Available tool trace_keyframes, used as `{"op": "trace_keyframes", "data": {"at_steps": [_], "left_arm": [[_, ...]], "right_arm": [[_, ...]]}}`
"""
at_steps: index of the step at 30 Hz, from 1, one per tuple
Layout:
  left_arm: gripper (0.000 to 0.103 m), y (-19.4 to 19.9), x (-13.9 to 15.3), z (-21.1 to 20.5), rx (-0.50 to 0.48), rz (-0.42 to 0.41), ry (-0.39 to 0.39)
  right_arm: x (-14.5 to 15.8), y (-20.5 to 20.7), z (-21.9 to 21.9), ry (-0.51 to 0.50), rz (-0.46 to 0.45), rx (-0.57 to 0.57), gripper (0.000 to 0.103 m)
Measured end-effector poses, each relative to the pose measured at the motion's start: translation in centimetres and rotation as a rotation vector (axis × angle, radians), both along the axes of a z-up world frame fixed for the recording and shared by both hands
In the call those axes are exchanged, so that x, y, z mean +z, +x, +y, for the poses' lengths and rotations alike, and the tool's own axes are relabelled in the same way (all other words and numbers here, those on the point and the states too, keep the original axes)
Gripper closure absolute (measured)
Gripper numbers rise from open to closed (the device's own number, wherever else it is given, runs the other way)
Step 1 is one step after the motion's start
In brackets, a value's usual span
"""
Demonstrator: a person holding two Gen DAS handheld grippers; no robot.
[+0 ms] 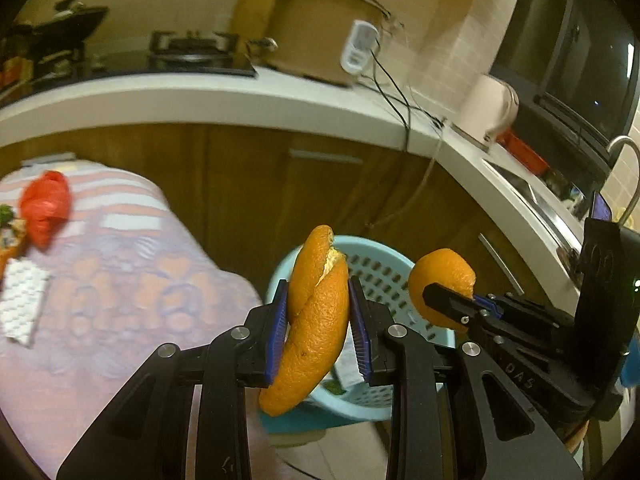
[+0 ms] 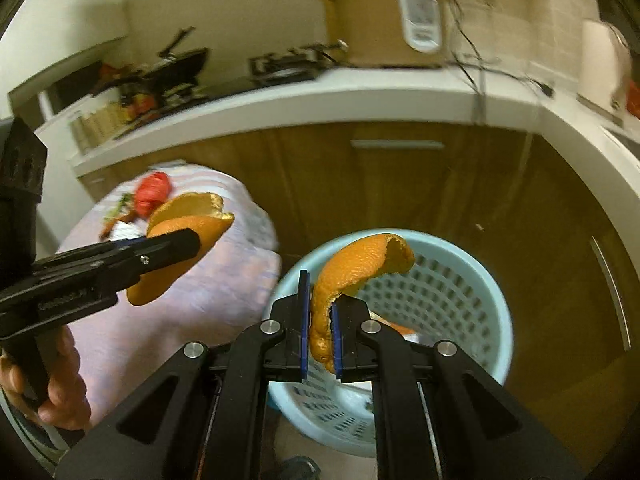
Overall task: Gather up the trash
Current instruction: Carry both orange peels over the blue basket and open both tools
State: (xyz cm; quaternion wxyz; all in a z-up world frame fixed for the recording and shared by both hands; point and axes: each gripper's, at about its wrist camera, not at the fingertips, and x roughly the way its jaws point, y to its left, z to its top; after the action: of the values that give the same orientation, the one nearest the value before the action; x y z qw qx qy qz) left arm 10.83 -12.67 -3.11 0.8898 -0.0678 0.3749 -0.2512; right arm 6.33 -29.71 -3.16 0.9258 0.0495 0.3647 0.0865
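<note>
the left gripper [image 1: 318,316] is closed on a long folded strip of orange peel [image 1: 316,320], its blue pads [image 1: 280,328] pressing both sides, with the strip standing up between them and hanging below. the right gripper [image 2: 320,320] is pinched nearly all the way together on a thinner curled orange peel [image 2: 356,272], which arches up and to the right from the pads. in the left wrist view the right gripper [image 1: 472,300] shows at the right with its peel [image 1: 440,284], and in the right wrist view the left gripper [image 2: 192,240] shows at the left with its own piece [image 2: 180,232], a person's hand [image 2: 52,392] on its handle.

both peels hang near the rim of a pale blue perforated waste basket [image 2: 472,292] on the floor in front of brown cabinets [image 1: 240,184]; some rubbish lies inside it. to the left is a table under a patterned pink cloth [image 1: 120,300], with a red crumpled bag [image 1: 46,208] and a white blister pack [image 1: 20,304] at its far end.

on the far white counter [image 1: 200,96] stands a tan rice cooker [image 2: 384,16]; its white panel is too blurred to read. lettering on the grippers' bodies is not legible.
</note>
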Motion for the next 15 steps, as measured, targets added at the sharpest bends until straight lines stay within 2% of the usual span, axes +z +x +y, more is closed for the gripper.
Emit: {"op": "trace_keyframes", "data": {"at_steps": [7,10,12,15], "left_arm": [[0.075,1.6,-2.0,-3.2,-0.026,0.042,0.033],[0.071,2.1,-2.7,-3.9,-0.038,0.065,0.054],[0.052,2.3,-3.2,-4.1,-0.036,0.082,0.071],[0.049,2.4,-3.4,-3.7,-0.023,0.084,0.075]], "right_arm": [[-2.8,0.8,-2.8,0.026,0.117,-0.055,0.096],[-4.1,1.6,-3.2,0.047,0.177,-0.053,0.095],[-4.9,1.9,-3.5,0.062,0.221,-0.054,0.094],[-5.6,1.9,-3.6,0.069,0.254,-0.052,0.089]]}}
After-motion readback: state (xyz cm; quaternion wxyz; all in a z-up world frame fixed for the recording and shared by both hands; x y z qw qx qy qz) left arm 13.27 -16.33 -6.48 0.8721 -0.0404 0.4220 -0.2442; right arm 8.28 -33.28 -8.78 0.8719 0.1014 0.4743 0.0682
